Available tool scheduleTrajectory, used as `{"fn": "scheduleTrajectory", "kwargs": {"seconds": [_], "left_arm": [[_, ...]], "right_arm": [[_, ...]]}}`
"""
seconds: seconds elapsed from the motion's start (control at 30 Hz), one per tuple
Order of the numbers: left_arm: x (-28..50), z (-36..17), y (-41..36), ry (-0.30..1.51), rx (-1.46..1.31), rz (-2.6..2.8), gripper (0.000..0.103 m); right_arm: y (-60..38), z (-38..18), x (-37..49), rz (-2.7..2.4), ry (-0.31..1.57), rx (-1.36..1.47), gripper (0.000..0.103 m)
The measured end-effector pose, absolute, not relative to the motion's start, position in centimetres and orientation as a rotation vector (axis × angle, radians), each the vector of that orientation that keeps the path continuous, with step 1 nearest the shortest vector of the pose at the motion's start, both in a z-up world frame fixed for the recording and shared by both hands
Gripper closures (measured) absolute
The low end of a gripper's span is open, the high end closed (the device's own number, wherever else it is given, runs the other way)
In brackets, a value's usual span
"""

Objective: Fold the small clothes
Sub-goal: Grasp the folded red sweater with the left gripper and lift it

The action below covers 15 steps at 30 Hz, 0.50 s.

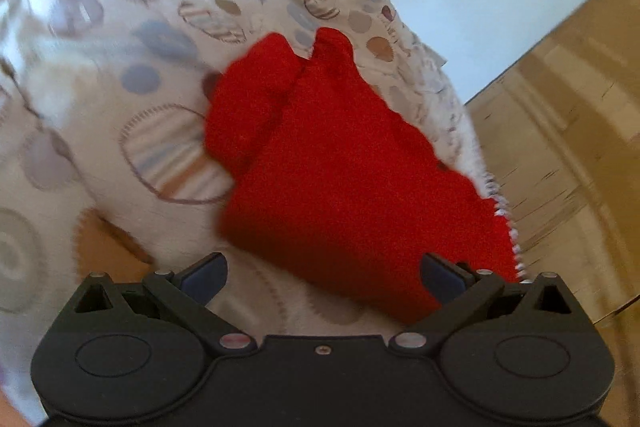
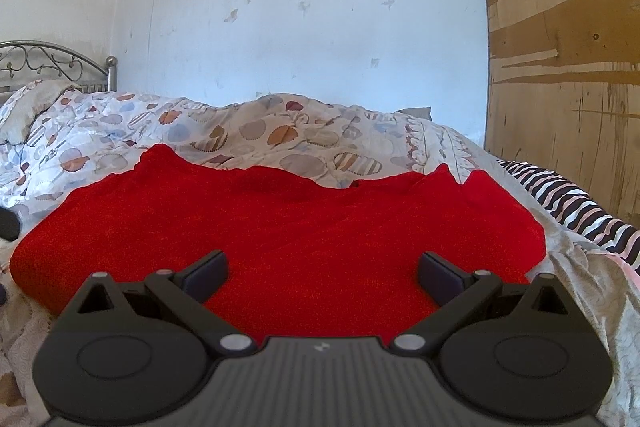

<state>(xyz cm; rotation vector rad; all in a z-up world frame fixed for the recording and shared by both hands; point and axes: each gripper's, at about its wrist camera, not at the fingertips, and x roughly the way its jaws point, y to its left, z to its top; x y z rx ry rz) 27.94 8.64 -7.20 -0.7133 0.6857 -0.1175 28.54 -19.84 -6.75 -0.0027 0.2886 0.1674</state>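
Note:
A small red garment (image 1: 332, 167) lies on the patterned bedspread (image 1: 132, 99), partly folded, with a rolled part at its far left. My left gripper (image 1: 322, 277) hovers open just above its near edge, nothing between the fingers. In the right wrist view the same red garment (image 2: 280, 227) spreads wide and flat over the bed. My right gripper (image 2: 322, 277) is open over its near edge, fingers apart and holding nothing.
The bedspread (image 2: 224, 135) is rumpled behind the garment. A striped cloth (image 2: 576, 203) lies at the right edge of the bed. A wooden panel (image 2: 568, 39) stands on the right, a white wall (image 2: 300, 7) behind, a metal headboard (image 2: 52, 63) at far left.

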Motion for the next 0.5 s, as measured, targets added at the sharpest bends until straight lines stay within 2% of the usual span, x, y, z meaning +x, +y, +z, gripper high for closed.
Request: {"fn": "scheduleTrajectory", "kwargs": {"seconds": [0.27, 0.33, 0.43, 0.5], "left_arm": [[30.7, -9.4, 8.6, 0.65, -0.837, -0.062, 0.016], [30.6, -9.1, 8.5, 0.611, -0.853, -0.036, 0.029], [30.6, -8.6, 8.1, 0.586, -0.831, -0.021, 0.041], [30.5, -8.4, 7.7, 0.584, -0.814, -0.013, 0.042]], "right_arm": [[-19.9, -6.9, 28.5, 0.171, 0.285, 0.003, 0.0], [-20.0, -6.9, 28.4, 0.171, 0.284, 0.006, 0.0], [-20.0, -6.9, 28.4, 0.173, 0.282, 0.009, 0.0], [-20.0, -6.9, 28.4, 0.174, 0.282, 0.011, 0.0]]}}
